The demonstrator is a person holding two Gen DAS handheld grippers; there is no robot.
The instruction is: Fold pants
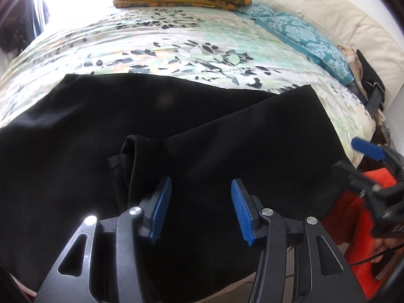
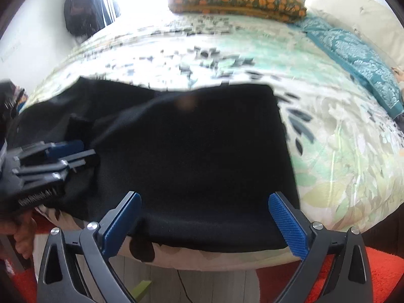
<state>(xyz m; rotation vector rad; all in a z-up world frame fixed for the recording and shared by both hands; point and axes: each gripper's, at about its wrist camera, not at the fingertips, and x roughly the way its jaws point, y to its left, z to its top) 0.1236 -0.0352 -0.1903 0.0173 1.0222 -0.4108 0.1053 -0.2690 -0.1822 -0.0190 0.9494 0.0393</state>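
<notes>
My left tongs [image 1: 200,209] and right tongs [image 2: 209,223] both gape wide and hold nothing, poised over the near edge of the bed [image 1: 176,48], where the black pants [image 1: 101,126] lie spread. To fold well, I judge I should pinch the cloth's near edge with both tongs at once, level, and carry it over without dragging the bunched fold just ahead of my left tongs. The right tongs straddle the pants' near right corner.

Blown-out backlight up top, fisheye-warped edges, right view motion-blurred.
</notes>
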